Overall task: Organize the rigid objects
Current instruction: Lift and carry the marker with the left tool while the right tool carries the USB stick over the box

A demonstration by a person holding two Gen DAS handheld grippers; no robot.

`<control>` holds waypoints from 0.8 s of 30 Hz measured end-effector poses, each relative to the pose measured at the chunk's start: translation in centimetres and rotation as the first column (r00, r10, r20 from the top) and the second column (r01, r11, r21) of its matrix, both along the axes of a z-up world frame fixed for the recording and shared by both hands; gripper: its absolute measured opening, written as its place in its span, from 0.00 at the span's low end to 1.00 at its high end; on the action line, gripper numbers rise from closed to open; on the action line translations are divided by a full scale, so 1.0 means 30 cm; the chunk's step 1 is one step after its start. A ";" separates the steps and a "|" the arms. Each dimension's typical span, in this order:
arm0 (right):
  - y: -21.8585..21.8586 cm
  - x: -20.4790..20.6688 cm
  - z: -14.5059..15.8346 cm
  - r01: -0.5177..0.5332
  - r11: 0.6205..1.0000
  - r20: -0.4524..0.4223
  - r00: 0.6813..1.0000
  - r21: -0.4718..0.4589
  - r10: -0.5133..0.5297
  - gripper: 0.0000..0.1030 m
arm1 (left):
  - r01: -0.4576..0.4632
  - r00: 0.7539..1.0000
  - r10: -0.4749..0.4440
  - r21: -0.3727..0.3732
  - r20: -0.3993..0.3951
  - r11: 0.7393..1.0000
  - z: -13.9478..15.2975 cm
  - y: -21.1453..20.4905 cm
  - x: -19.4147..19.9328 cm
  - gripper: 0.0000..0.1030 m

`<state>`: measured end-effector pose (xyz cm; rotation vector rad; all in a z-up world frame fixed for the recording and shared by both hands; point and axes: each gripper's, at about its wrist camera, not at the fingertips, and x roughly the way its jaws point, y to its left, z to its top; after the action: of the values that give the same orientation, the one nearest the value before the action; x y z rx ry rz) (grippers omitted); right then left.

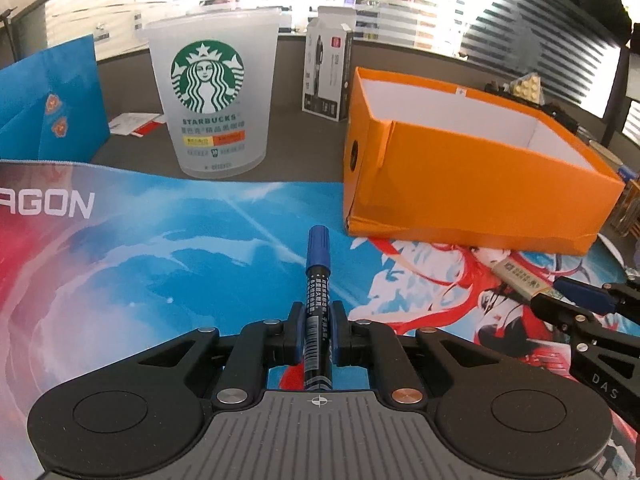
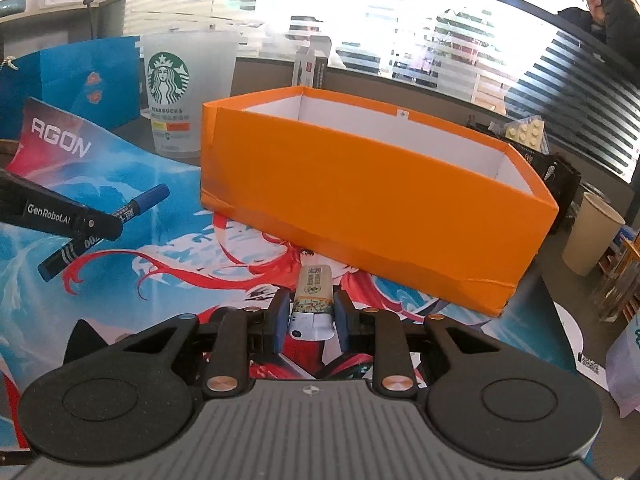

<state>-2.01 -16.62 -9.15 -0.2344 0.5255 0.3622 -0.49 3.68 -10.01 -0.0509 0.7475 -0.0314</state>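
2 grippers loaded, orange box ahead.

Left gripper (image 1: 317,330): clamped on a blue marker (image 1: 317,280), long axis running straight forward along the fingers, cap end out, held above the printed mat (image 1: 160,264). Right gripper (image 2: 309,314): closed around a cream lighter (image 2: 313,294), also pointing forward, low over the mat. Orange box (image 2: 360,196): open-topped, white inside, resting partly on the mat; directly ahead of the right gripper and near it, ahead and to the right of the left. Judged: right is nearer the box. Beyond, on the table (image 1: 288,136): Starbucks cup (image 1: 210,96), pen carton (image 1: 326,64).
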 end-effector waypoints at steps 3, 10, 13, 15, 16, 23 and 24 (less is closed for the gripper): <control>0.004 -0.014 0.009 -0.001 1.000 0.016 1.000 -0.012 0.001 0.21 | 0.005 1.000 -0.005 -0.005 0.022 1.000 0.029 0.004 -0.008 0.10; 0.002 -0.050 0.061 0.001 1.000 0.064 0.998 -0.010 0.000 0.21 | 0.004 0.999 -0.003 -0.022 0.053 1.000 0.118 0.024 -0.025 0.10; 0.008 -0.073 0.103 -0.010 1.000 0.097 0.995 -0.030 0.013 0.21 | 0.015 0.997 -0.014 -0.013 0.074 1.000 0.159 0.021 -0.032 0.10; 0.014 -0.075 0.102 -0.016 0.999 0.094 0.995 -0.041 0.020 0.21 | 0.017 0.996 -0.016 -0.006 0.085 1.000 0.169 0.016 -0.036 0.10; 0.013 -0.073 0.091 -0.015 0.999 0.085 0.996 -0.045 0.019 0.21 | 0.020 0.996 -0.019 -0.010 0.084 1.000 0.168 0.016 -0.036 0.10; 0.006 -0.067 0.073 -0.004 1.000 0.069 0.998 -0.020 0.005 0.21 | 0.027 0.999 -0.026 -0.032 0.044 0.999 0.151 0.019 -0.024 0.10; 0.006 -0.070 0.086 -0.006 1.000 0.080 0.997 -0.021 0.008 0.20 | 0.028 0.998 -0.026 -0.027 0.053 0.999 0.159 0.019 -0.025 0.10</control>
<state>-4.10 -16.43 -6.58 -0.2693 0.4501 0.3528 -1.25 4.26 -5.22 -0.0663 0.6951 -0.0685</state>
